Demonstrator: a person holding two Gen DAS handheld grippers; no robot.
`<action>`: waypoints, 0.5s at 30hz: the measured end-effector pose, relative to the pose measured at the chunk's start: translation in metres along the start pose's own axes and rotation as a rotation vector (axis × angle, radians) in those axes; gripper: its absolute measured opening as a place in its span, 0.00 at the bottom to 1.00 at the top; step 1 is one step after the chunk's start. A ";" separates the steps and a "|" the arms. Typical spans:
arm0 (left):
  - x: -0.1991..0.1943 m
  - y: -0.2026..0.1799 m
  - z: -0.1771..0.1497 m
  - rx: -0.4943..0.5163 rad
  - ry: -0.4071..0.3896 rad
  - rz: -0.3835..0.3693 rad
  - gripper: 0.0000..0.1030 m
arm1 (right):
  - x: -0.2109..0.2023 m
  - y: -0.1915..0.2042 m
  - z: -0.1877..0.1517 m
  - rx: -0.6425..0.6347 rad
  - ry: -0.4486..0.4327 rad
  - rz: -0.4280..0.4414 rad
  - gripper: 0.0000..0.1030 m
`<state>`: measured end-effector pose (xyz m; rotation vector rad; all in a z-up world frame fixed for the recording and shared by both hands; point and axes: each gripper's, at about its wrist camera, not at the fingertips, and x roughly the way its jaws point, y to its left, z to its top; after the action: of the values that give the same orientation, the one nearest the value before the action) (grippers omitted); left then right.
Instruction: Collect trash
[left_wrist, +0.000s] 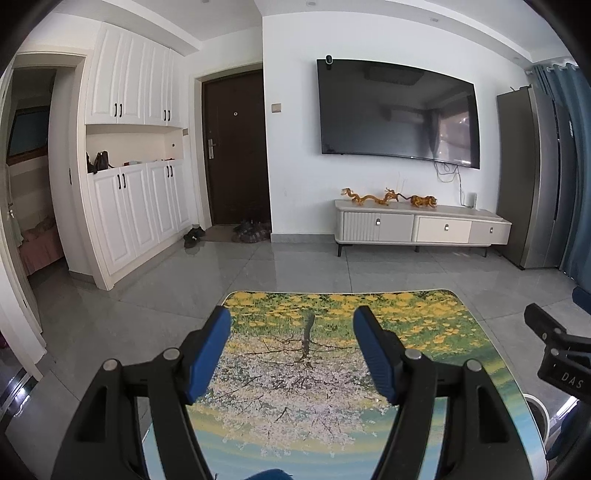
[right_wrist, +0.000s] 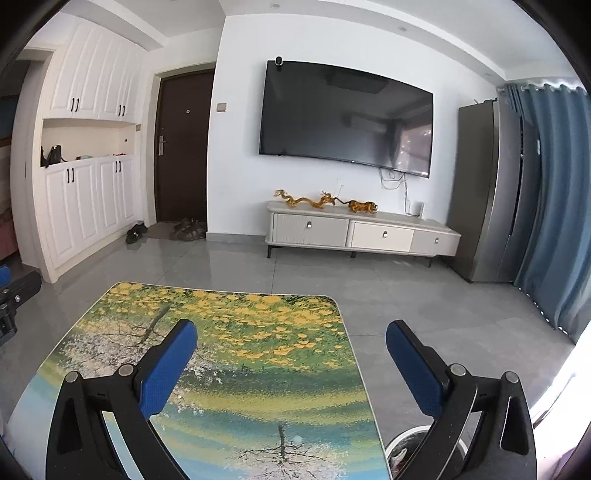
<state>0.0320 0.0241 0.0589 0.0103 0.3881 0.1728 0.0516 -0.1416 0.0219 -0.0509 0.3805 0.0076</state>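
Note:
My left gripper is open and empty, held above a low table with a printed tree-and-flower top. My right gripper is open and empty, held over the same table's right edge. A white round bin stands on the floor by the table's right side, partly hidden by my right finger; something pale lies inside it. The bin's rim also shows in the left wrist view. No loose trash shows on the table. The right gripper's body shows at the right of the left wrist view.
A TV hangs above a low white cabinet with gold figurines. A grey fridge and blue curtain stand at right. White cupboards, a dark door and shoes are at left. Grey tile floor surrounds the table.

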 end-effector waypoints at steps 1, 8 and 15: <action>0.000 0.000 -0.001 0.000 0.000 -0.002 0.65 | 0.000 0.000 0.000 0.004 0.002 0.003 1.00; 0.000 -0.005 -0.003 0.009 0.005 -0.025 0.65 | 0.004 -0.008 -0.007 0.029 0.030 -0.015 1.00; -0.003 -0.008 -0.003 0.022 -0.002 -0.039 0.65 | -0.001 -0.013 -0.008 0.046 0.019 -0.023 1.00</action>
<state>0.0294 0.0153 0.0566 0.0249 0.3879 0.1296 0.0482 -0.1555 0.0157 -0.0101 0.3994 -0.0239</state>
